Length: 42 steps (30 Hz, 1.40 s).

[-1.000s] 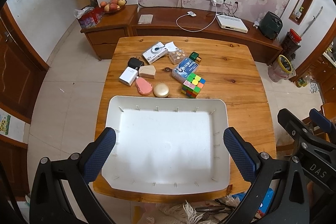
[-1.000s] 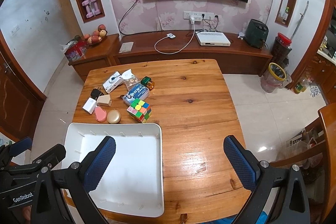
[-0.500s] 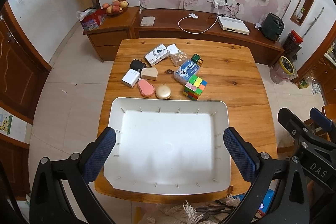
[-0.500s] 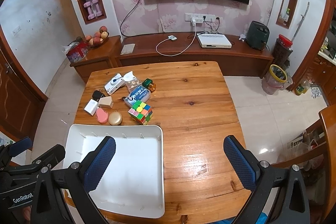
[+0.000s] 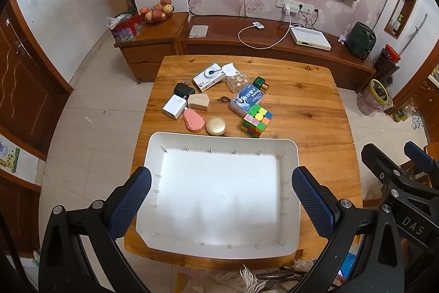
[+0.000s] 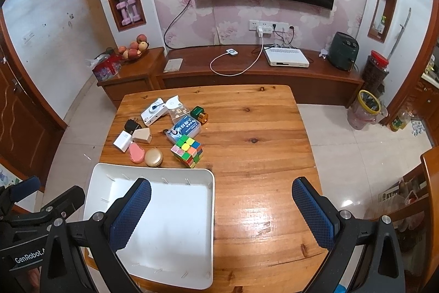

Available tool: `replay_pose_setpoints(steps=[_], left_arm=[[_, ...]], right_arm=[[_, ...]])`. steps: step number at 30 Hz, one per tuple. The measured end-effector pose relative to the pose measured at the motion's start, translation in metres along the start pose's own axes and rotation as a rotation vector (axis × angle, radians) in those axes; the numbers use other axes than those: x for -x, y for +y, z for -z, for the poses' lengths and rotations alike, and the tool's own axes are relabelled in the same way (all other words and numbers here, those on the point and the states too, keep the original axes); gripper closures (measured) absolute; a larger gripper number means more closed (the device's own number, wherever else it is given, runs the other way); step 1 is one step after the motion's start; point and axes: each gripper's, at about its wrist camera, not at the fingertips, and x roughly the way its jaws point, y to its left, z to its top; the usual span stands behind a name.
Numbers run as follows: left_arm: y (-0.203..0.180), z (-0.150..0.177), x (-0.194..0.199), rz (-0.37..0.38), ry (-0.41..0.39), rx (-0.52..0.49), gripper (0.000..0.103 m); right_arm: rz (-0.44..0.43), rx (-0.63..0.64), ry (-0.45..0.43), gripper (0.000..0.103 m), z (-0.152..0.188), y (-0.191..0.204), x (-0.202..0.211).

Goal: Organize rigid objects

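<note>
Left hand-held gripper (image 5: 221,201) spread wide, empty, over white tray (image 5: 290,153) at table (image 5: 301,106) near edge, right hand-held gripper (image 6: 221,206) also wide, empty, beside it; Rubik's cube (image 5: 256,120), camera (image 5: 210,76), chargers clustered beyond tray.

Both wrist cams high, facing fwd-down; shared: table (image 5: 315,100), tray (image 6: 211,183), left-side clutter.

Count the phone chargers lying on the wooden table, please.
2. A black charger lies at the left end of the pile, and a white charger lies just in front of it. Others may be hidden.
</note>
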Motion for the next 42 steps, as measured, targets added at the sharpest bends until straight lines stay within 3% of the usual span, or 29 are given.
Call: replay_pose_setpoints(steps=[14, 23, 29, 33, 37, 42], left_arm=[[0.009, -0.009, -0.003, -0.042, -0.020, 0.038, 0.001], [0.067, -0.063, -0.037, -0.011, 0.004, 0.088, 0.001], [0.106, -0.096, -0.097, -0.004, 0.096, 0.119, 0.001], [0.125, -0.103, -0.155, 0.042, 0.220, 0.169, 0.001], [0.127, -0.100, -0.207, 0.069, 0.348, 0.216, 0.002], [0.122, -0.097, -0.251, 0.079, 0.440, 0.246, 0.002]], right_arm=[[-0.023, 0.058, -0.033, 0.000, -0.014, 0.006, -0.008], [-0.012, -0.030, 0.022, 0.000, -0.040, 0.017, -0.038], [0.021, -0.096, 0.083, 0.000, -0.061, 0.035, -0.074], [0.025, -0.138, 0.152, 0.000, -0.072, 0.047, -0.113], [0.024, -0.183, 0.238, 0.000, -0.077, 0.053, -0.161], [0.023, -0.254, 0.364, 0.000, -0.074, 0.055, -0.223]])
